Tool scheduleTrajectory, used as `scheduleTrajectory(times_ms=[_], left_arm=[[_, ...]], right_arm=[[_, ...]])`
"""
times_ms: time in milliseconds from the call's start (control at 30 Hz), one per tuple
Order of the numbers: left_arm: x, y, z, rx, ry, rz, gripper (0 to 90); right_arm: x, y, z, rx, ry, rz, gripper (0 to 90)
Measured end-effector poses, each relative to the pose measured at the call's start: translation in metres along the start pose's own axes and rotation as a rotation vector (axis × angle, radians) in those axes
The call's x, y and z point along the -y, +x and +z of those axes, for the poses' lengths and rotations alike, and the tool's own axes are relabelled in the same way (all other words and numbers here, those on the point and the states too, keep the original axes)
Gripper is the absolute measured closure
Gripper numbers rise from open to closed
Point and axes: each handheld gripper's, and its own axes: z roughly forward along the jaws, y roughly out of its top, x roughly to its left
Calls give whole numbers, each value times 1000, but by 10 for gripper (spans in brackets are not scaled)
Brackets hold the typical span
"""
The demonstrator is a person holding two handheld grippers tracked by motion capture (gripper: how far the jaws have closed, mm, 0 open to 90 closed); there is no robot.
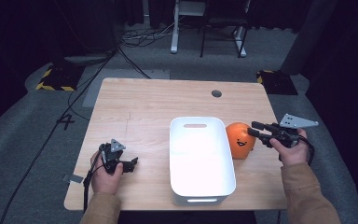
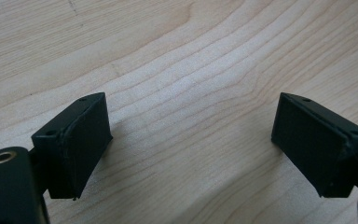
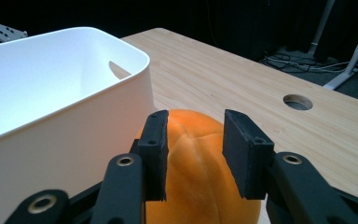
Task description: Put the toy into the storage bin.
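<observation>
The right gripper [image 1: 256, 129] hovers with its jaws half closed just over the top of the orange toy [image 1: 239, 138], a round, soft and matt ball with no clear long axis; its pads are above the toy and do not press it, and its small black smiling face looks toward the person. The toy stands on the wooden table [image 1: 140, 107], touching the right wall of the smooth white plastic bin [image 1: 200, 161], whose long side runs away from the person. On the left, the left gripper [image 2: 191, 140] rests low over the bare wood grain with its jaws wide and nothing between them.
</observation>
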Motion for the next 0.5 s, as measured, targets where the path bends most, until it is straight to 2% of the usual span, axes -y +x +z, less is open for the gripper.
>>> scheduleTrajectory(times_ms=[133, 367, 500], left_arm=[[0, 0, 0, 1, 0, 0, 120], [0, 0, 0, 0, 0, 2, 120], [0, 0, 0, 1, 0, 3, 120]], right_arm=[[5, -2, 7, 0, 23, 10, 615], [12, -6, 19, -7, 7, 19, 617], [11, -4, 23, -24, 23, 6, 695]])
